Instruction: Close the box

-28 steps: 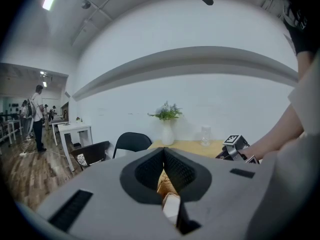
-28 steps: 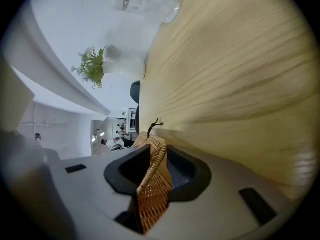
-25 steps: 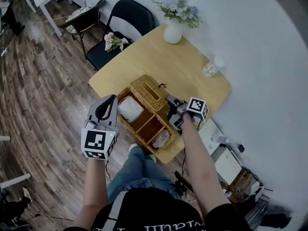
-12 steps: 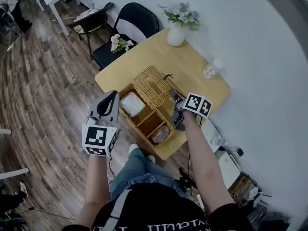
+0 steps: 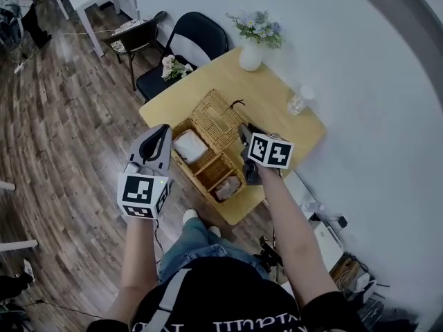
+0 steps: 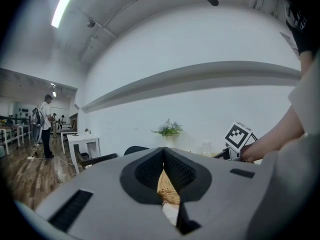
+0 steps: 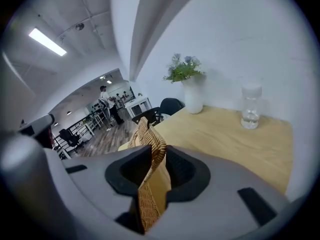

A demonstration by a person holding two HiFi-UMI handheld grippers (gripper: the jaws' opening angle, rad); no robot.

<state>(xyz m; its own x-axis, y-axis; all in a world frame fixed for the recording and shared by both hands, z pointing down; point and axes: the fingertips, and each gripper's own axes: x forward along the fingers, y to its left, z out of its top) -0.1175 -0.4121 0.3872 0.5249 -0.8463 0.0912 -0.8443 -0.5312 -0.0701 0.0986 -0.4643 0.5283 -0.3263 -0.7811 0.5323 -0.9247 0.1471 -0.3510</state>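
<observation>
An open wicker box (image 5: 208, 175) with compartments sits on the wooden table (image 5: 277, 116). Its woven lid (image 5: 216, 118) hangs off the far side, tilted up. My right gripper (image 5: 242, 135) is shut on the lid's right edge. In the right gripper view the lid (image 7: 151, 184) stands on edge between the jaws (image 7: 152, 153). My left gripper (image 5: 163, 130) hovers left of the box, apart from it, jaws together and holding nothing. In the left gripper view its jaws (image 6: 164, 151) meet, with the wicker box (image 6: 167, 191) showing beyond them.
A white vase of flowers (image 5: 250, 50) and a glass bottle (image 5: 297, 102) stand at the table's far side. A white cloth bundle (image 5: 188, 145) lies in one compartment. Two black chairs (image 5: 194, 37) stand beyond the table. People stand far off (image 6: 47, 119).
Both grippers have risen. The right gripper has rolled upright and lifted the lid's edge off the table, so the lid now tilts up. The left gripper stays off the box.
</observation>
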